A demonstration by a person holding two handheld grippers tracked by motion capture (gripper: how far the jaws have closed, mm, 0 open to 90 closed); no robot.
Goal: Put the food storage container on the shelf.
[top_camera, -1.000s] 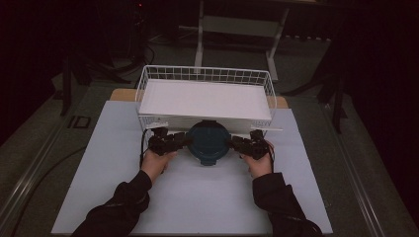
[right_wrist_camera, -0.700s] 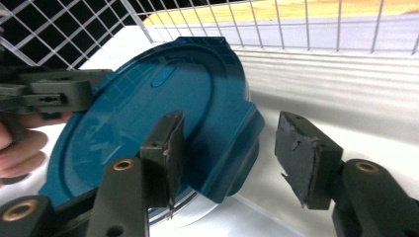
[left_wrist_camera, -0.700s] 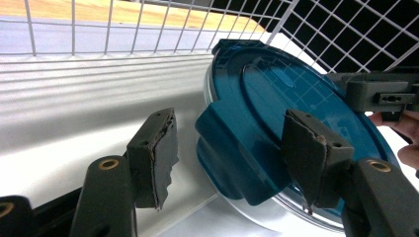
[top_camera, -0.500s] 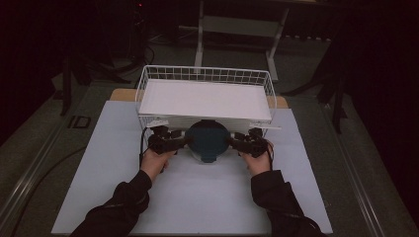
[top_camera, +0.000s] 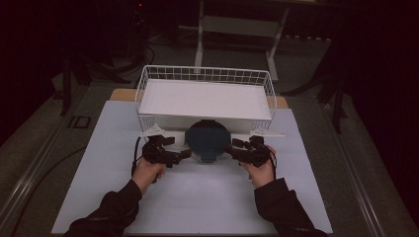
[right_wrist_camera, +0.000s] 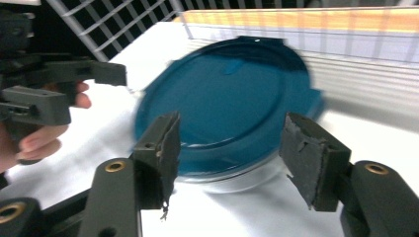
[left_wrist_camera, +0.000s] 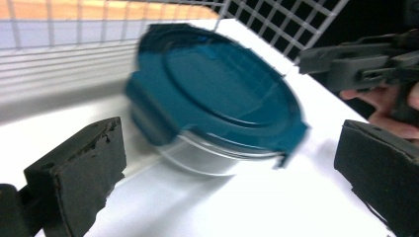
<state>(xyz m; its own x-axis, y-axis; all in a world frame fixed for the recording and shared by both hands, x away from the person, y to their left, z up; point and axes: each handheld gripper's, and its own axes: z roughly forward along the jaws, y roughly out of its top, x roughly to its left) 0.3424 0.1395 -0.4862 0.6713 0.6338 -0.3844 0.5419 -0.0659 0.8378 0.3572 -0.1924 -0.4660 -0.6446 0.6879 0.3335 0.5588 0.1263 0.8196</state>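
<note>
The lidded container (top_camera: pixel 208 140) stood on the bench (top_camera: pixel 197 197), just in front of the wire basket (top_camera: pixel 205 75), not yet lifted. The left gripper (top_camera: pixel 184 154) and right gripper (top_camera: pixel 232 148) flanked it, jaws spread wide, clamping nothing. Grasping and any placing remained, in my judgement.
</note>
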